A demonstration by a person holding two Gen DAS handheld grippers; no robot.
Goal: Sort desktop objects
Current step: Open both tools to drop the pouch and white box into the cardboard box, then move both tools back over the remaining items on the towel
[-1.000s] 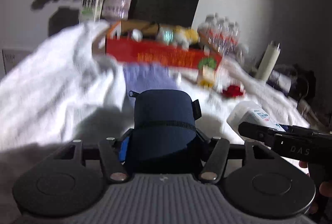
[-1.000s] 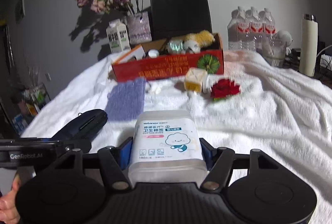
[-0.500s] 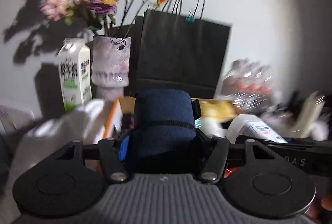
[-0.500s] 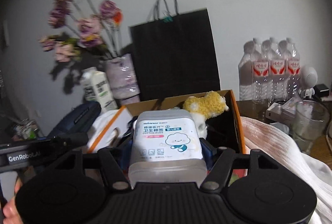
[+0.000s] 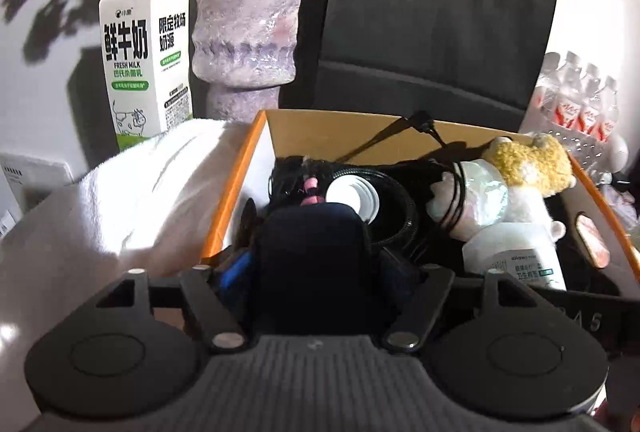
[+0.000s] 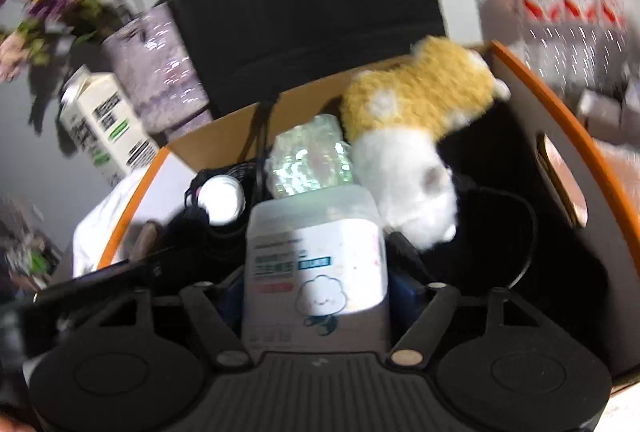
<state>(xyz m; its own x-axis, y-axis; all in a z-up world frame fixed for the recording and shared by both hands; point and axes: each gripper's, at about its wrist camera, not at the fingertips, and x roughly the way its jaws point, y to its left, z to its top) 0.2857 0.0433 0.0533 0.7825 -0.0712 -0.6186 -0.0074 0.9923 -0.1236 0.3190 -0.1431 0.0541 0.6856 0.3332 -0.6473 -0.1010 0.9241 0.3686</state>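
My left gripper point(image 5: 314, 264) is shut on a dark blue pouch point(image 5: 312, 264) and holds it over the left part of the orange-rimmed cardboard box point(image 5: 236, 184). My right gripper point(image 6: 316, 272) is shut on a white cotton swab box point(image 6: 316, 264) and holds it over the middle of the same cardboard box point(image 6: 560, 120); the swab box also shows in the left wrist view point(image 5: 516, 256). Inside lie a yellow and white plush toy point(image 6: 416, 104), a shiny packet point(image 6: 308, 160), a white cap point(image 5: 352, 196) and black cables point(image 5: 400, 212).
A milk carton point(image 5: 144, 48), a purple vase point(image 5: 246, 24) with flowers and a black paper bag point(image 5: 436, 4) stand behind the box. Water bottles point(image 6: 560, 0) stand at the back right. A white cloth point(image 5: 132, 200) covers the table at left.
Both grippers have carried their objects from low over the cloth forward and up to over the box. The view now looks down into the box.
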